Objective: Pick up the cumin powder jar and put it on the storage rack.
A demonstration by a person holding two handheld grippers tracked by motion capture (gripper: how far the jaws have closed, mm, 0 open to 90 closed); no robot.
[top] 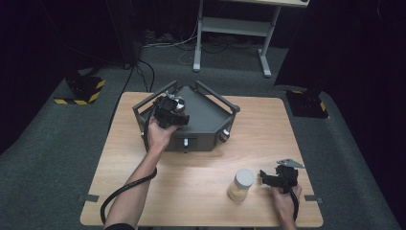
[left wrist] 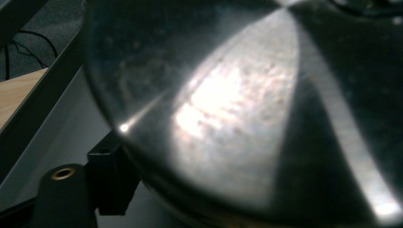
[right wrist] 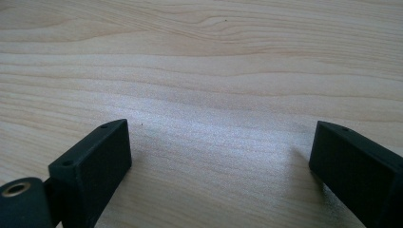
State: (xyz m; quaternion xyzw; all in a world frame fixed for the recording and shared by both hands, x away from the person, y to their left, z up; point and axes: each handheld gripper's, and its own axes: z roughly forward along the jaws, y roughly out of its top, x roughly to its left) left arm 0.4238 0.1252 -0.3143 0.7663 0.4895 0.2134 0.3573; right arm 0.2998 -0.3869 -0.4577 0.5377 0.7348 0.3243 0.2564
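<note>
Hovering at the grey scale (top: 206,122) at 12 o'clock, left tongs (top: 168,111) meet its hard, slippery steel pan (left wrist: 247,114), grip untellable. Right tongs (right wrist: 218,166) gape over the table (right wrist: 199,61) beside the jar (top: 241,185).

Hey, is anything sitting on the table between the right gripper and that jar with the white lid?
Nothing visible does. The right gripper sits just right of the jar, jaws spread wide, with only bare table between them.
</note>
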